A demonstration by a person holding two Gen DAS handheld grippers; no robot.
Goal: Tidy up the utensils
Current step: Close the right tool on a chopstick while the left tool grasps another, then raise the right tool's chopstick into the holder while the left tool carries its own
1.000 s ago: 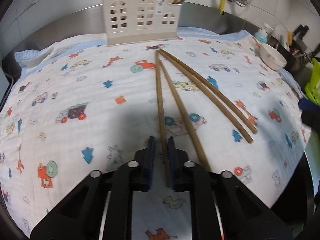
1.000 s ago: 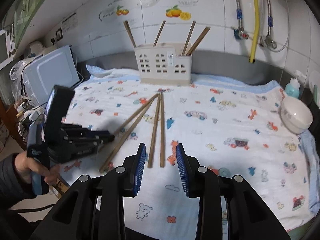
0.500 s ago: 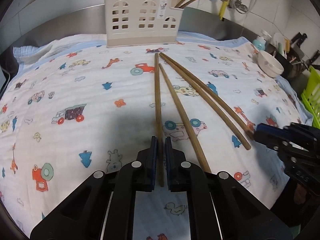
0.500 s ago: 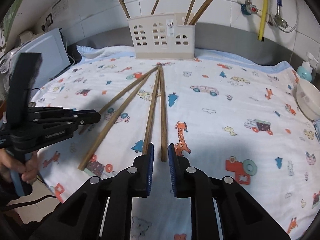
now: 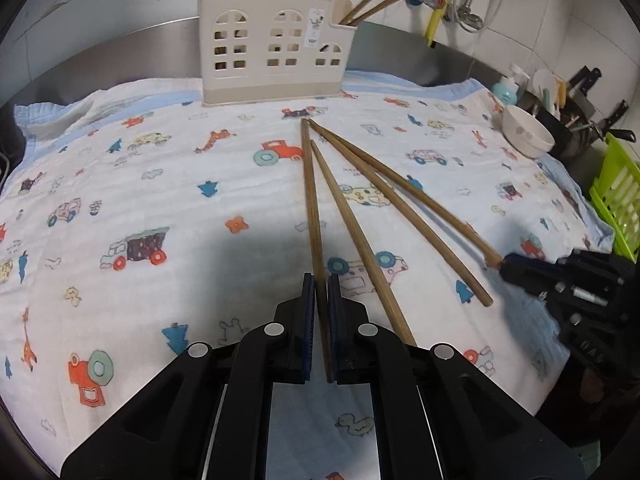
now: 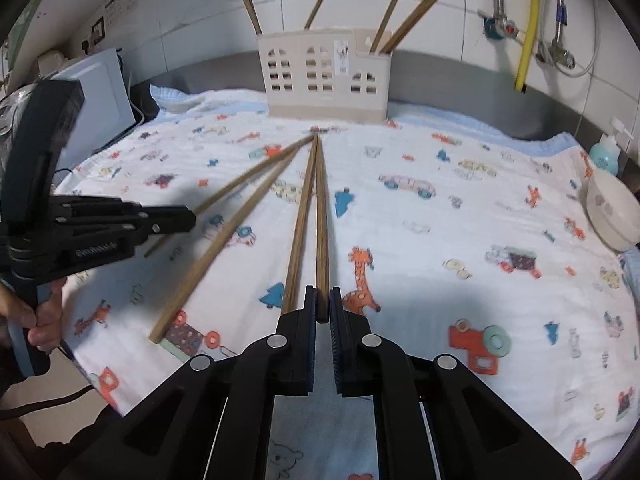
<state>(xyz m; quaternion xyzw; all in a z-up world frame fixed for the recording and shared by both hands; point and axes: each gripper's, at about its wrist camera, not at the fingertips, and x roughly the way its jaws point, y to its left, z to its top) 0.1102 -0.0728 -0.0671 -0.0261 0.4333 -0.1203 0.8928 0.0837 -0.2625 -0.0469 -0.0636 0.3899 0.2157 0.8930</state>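
Several long wooden chopsticks lie fanned on a patterned cloth, tips meeting near a cream utensil holder point(image 5: 276, 48) point(image 6: 326, 76) that has several chopsticks standing in it. My left gripper point(image 5: 321, 284) is shut on the near end of the leftmost chopstick point(image 5: 312, 208). It shows in the right wrist view point(image 6: 188, 216) at the left. My right gripper point(image 6: 322, 296) is shut on the near end of the rightmost chopstick point(image 6: 321, 216). It shows in the left wrist view point(image 5: 508, 266) at the right, at that chopstick's end point(image 5: 420, 196).
A white bowl point(image 5: 526, 136) point(image 6: 614, 216) sits at the cloth's right edge. A blue-capped bottle point(image 6: 606, 154) stands behind it. A green rack point(image 5: 618, 196) and knives are at the far right. A white appliance point(image 6: 100, 100) stands at the left.
Both grippers closed on chopstick ends. The right gripper came down and forward to the rightmost chopstick; the left gripper's jaws narrowed onto the leftmost one.
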